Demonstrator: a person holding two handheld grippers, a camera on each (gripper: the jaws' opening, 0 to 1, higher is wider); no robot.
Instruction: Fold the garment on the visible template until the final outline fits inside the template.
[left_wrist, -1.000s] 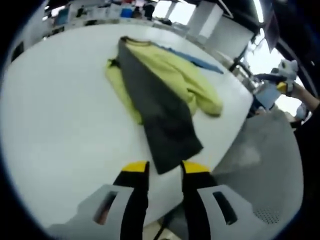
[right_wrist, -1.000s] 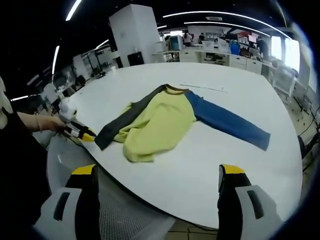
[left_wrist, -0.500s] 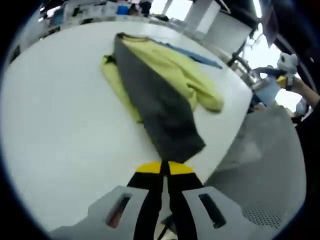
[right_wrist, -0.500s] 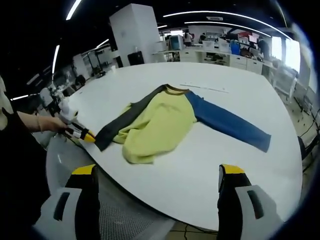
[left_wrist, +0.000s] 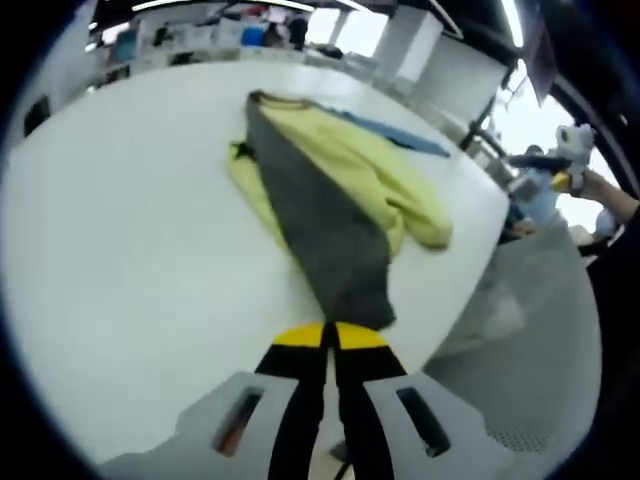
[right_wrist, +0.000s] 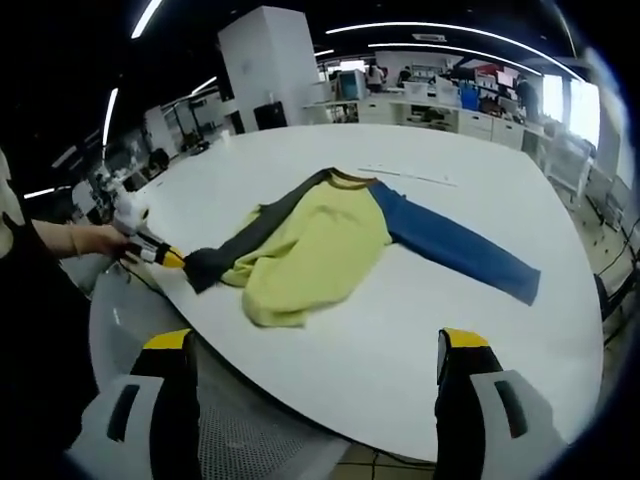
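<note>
A long-sleeved garment lies spread on the white table (right_wrist: 450, 350). It has a yellow body (right_wrist: 320, 245), a blue sleeve (right_wrist: 455, 250) stretched to the right and a grey sleeve (left_wrist: 325, 225). My left gripper (left_wrist: 330, 335) is shut on the cuff end of the grey sleeve at the table's near edge. In the right gripper view the left gripper (right_wrist: 165, 258) pinches the grey cuff (right_wrist: 203, 268) at the table's left edge. My right gripper (right_wrist: 318, 342) hovers open and wide over the front edge, well short of the garment, with nothing in it.
A thin line mark (right_wrist: 410, 176) runs on the table beyond the collar. A grey mesh chair (right_wrist: 250, 440) stands below the front edge. A person's hand (right_wrist: 85, 242) holds the left gripper. Office desks and a white pillar (right_wrist: 265, 65) stand far behind.
The left gripper's jaws went from open around the grey cuff to shut on it. The cuff has since shifted slightly at the table edge. The right gripper has stayed put.
</note>
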